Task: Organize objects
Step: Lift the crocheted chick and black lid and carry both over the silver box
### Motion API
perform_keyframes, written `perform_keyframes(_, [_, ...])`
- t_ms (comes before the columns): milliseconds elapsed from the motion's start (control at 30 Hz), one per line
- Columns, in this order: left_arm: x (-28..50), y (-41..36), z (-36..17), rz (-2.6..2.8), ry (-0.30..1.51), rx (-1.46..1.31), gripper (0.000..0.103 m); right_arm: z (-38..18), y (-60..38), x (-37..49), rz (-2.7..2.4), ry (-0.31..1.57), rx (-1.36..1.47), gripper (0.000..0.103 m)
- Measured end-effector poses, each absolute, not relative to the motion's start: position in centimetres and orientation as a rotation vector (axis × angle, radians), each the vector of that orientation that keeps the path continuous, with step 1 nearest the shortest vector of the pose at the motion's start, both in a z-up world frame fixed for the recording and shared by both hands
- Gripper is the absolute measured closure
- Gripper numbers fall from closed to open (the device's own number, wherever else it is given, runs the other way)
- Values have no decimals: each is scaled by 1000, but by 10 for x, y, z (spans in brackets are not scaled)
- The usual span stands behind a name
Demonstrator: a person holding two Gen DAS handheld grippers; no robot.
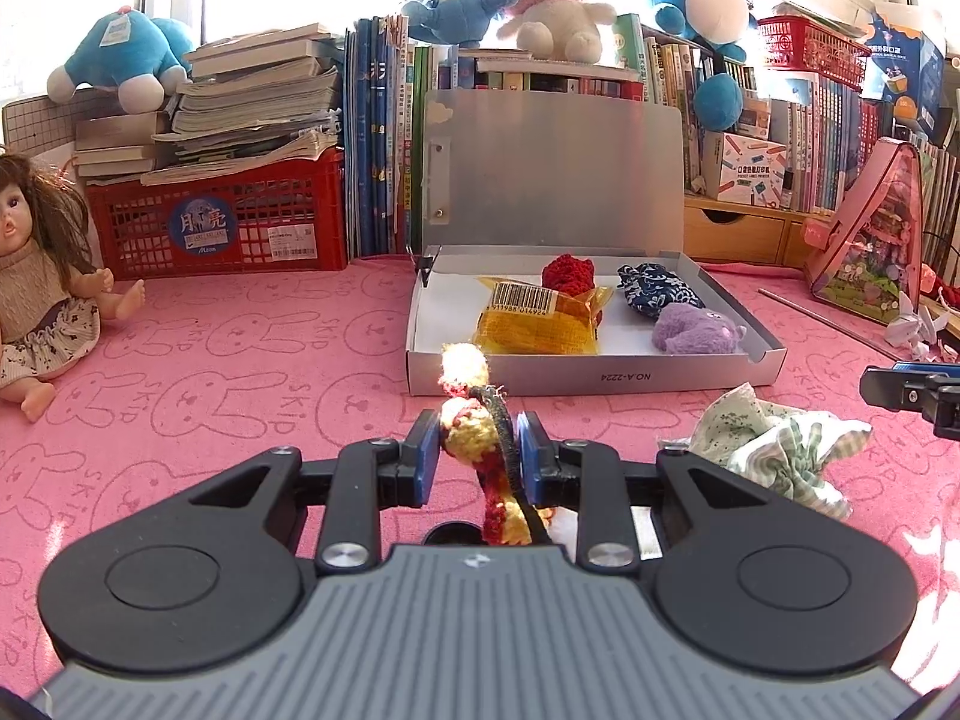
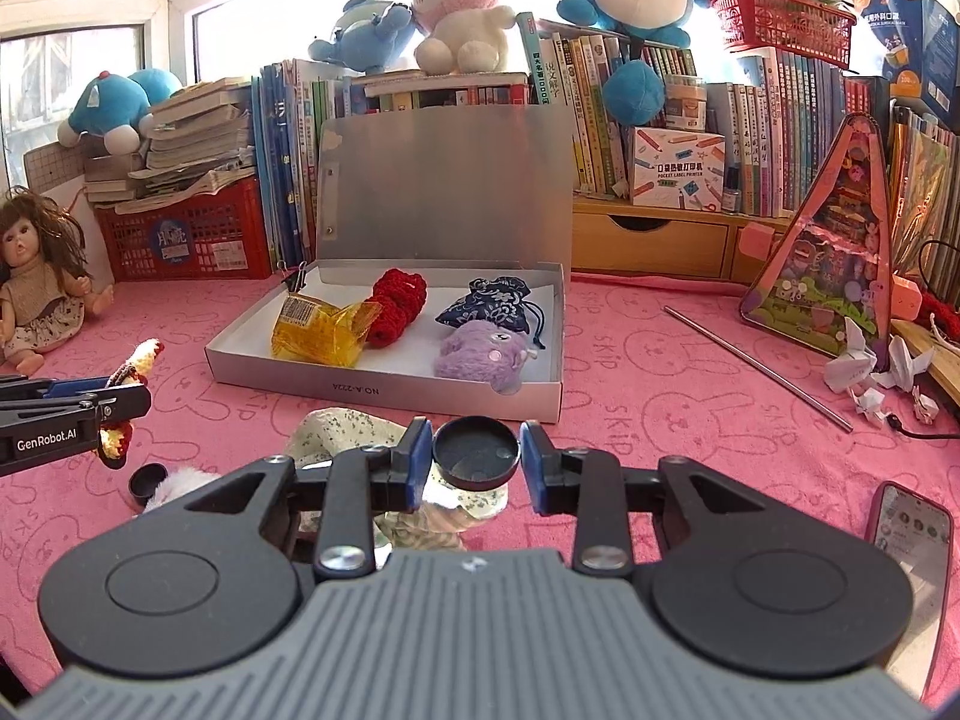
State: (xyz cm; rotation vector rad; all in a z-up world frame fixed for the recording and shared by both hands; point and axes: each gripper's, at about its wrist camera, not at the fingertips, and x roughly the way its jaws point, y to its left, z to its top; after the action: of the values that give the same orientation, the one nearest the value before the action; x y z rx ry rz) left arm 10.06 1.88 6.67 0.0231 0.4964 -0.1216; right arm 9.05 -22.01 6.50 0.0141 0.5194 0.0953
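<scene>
The pink cloth (image 2: 660, 360) covers the whole surface, and along its far edge stand books (image 2: 780, 120) and a red crate (image 2: 192, 240) with plush toys on top. A doll (image 1: 42, 276) sits near the far left corner. In the middle lies the open box (image 2: 384, 387), its lid propped upright against the books. Inside it, the yellow packet (image 2: 321, 330) lies at the left, the red knit (image 2: 399, 306) just beside it, the blue pouch (image 2: 498, 309) toward the far right, and the purple plush (image 2: 486, 354) at the near right corner. A pink triangular case (image 2: 834, 252) leans near the right edge, with a metal rod (image 2: 756, 369) lying on the cloth between it and the box. A phone (image 2: 912, 528) lies at the near right. A crumpled green cloth (image 1: 780, 444) sits in front of the box. My left gripper (image 1: 477, 456) is pinching a crocheted toy (image 1: 474, 438), yellow and red, its pale tip poking up toward the box's near wall. My right gripper (image 2: 477, 459) is clamped on a small black lid (image 2: 476, 450), held above the green cloth. A second small black cap (image 2: 147, 480) rests on the pink cloth at the near left.
</scene>
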Motion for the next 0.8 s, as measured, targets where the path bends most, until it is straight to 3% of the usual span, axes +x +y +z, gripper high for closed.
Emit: perform_keyframes(800, [185, 12, 95, -181, 513, -21, 70, 79, -231, 189, 145, 622, 143, 67])
